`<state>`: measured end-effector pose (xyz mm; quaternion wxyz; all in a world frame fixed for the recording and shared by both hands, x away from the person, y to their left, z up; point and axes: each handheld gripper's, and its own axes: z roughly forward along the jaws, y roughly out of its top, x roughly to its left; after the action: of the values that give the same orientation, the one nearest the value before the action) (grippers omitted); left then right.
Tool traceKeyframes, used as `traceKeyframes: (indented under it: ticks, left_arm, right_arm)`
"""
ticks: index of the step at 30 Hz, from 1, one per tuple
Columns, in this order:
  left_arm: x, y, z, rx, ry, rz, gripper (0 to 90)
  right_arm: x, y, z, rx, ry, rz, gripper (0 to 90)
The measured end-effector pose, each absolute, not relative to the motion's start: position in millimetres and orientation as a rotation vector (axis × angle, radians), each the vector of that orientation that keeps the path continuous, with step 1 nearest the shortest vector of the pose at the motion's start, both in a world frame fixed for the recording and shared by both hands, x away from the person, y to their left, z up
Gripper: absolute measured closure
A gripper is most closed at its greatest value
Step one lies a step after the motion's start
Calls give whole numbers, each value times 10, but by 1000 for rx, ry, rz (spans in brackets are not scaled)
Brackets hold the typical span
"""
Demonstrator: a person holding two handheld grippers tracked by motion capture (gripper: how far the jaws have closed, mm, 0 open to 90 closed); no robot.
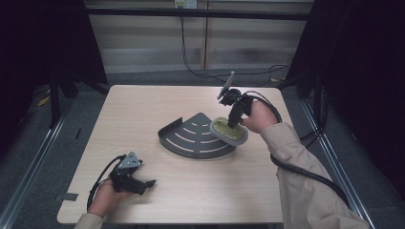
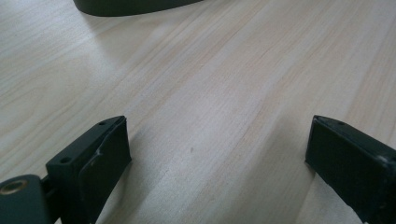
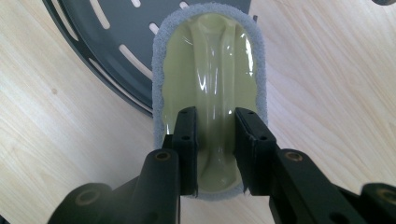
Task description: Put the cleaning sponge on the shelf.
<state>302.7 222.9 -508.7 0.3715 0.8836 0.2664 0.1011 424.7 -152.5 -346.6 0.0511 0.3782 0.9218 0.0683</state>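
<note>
An oval scrubber [image 1: 229, 131] with a grey pad and a pale yellow-green plastic handle [image 3: 212, 88] hangs over the right edge of a dark grey fan-shaped slotted rack [image 1: 196, 137]. My right gripper [image 1: 234, 124] points down and is shut on the handle's raised ridge, one jaw on each side [image 3: 215, 140]. The rack's slots [image 3: 112, 42] lie beneath the scrubber's far end. My left gripper [image 1: 143, 183] rests low over the table near the front left, open with bare wood between its fingers [image 2: 217, 149]. The rack's curved edge [image 2: 135, 5] lies ahead of it.
The light wooden table [image 1: 143, 109] stands between metal floor rails. Black cables [image 1: 200, 71] run across the floor behind it. A thick cable [image 1: 305, 174] trails from my right gripper along the sleeve. Dark curtains close in both sides.
</note>
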Motion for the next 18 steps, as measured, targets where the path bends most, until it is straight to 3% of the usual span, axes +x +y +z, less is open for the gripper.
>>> traceKeyframes:
  ticks: [18]
  left_arm:
    - [3028,2229,-5088,2265,682,257,59]
  right_arm:
    - [4384,-1398,-3520,1188,2750,249,714]
